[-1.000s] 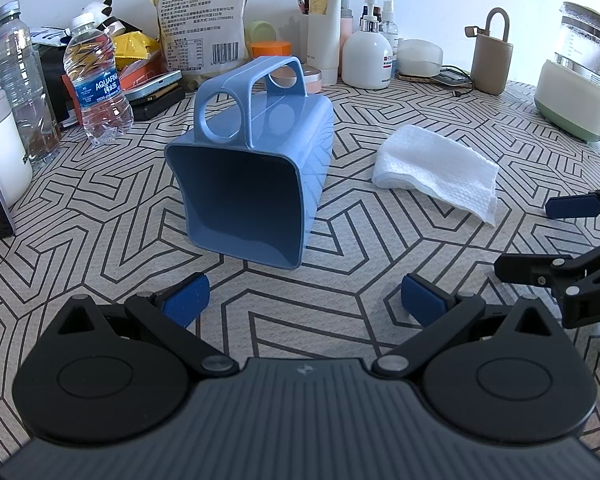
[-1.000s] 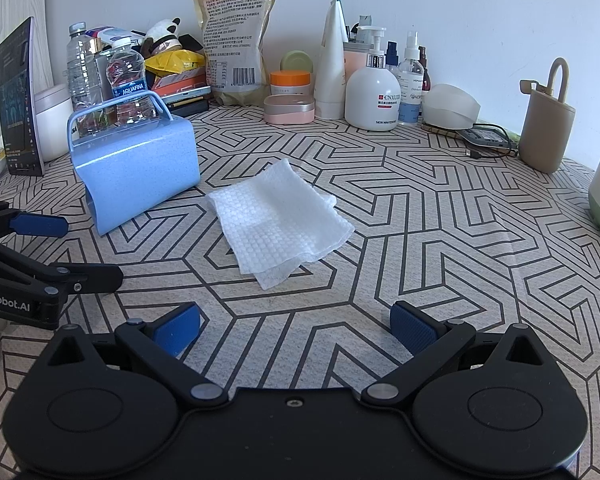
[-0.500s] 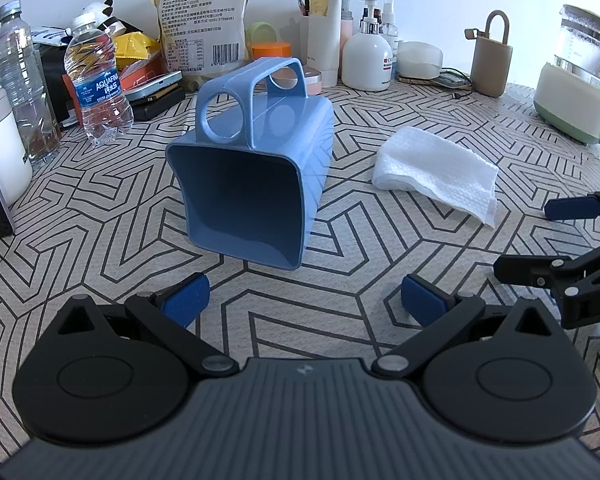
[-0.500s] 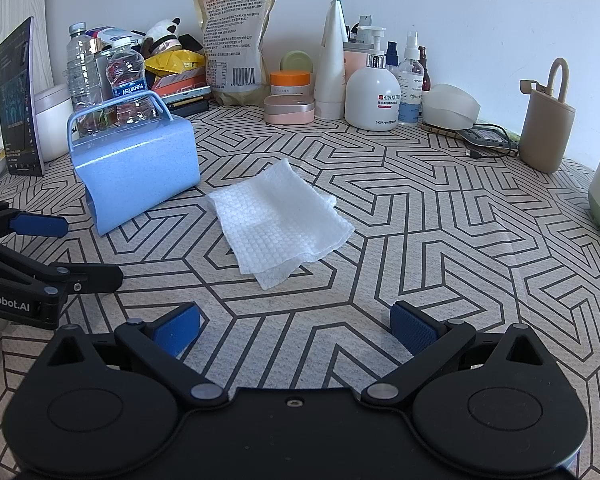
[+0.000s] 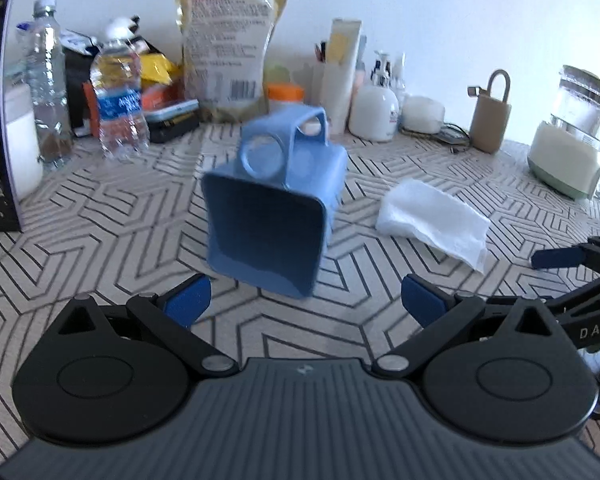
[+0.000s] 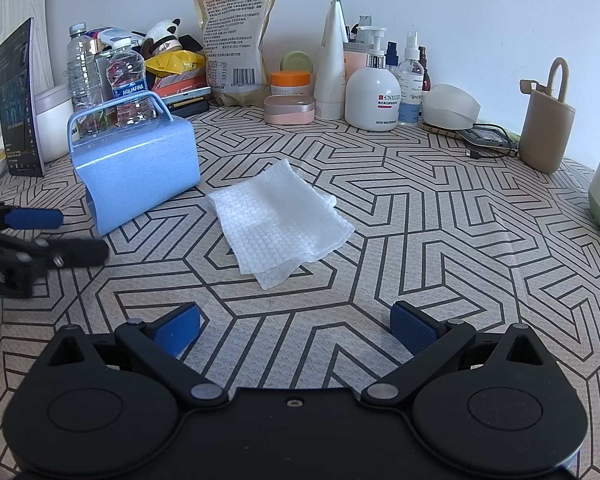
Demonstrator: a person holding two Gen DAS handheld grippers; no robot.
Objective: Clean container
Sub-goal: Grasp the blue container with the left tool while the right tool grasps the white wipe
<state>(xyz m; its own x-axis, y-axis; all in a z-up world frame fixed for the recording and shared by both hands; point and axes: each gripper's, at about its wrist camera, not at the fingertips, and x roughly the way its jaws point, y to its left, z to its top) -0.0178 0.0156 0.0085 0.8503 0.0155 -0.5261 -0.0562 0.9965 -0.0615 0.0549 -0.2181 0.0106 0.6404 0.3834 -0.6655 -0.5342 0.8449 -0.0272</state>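
Note:
A blue plastic container (image 5: 268, 220) with a loop handle lies on its side on the patterned table, its open mouth facing my left gripper (image 5: 304, 300). That gripper is open and empty, a short way in front of the mouth. A folded white cloth (image 6: 280, 220) lies flat to the right of the container (image 6: 140, 168). My right gripper (image 6: 296, 328) hangs open and empty just short of the cloth's near corner. In the left wrist view the cloth (image 5: 432, 220) lies right of centre, and the right gripper's fingers (image 5: 556, 258) show at the right edge.
Along the back wall stand water bottles (image 6: 128, 80), a snack bag (image 6: 236, 40), jars, lotion and spray bottles (image 6: 372, 96), a beige case (image 6: 546, 136) and a kettle (image 5: 572, 152). A dark box (image 6: 18, 100) stands at the left. A cable (image 6: 488, 144) lies at the back right.
My left gripper has shifted and its view is blurred; the container now sits lower and more central in it. The right gripper, cloth and container have not moved.

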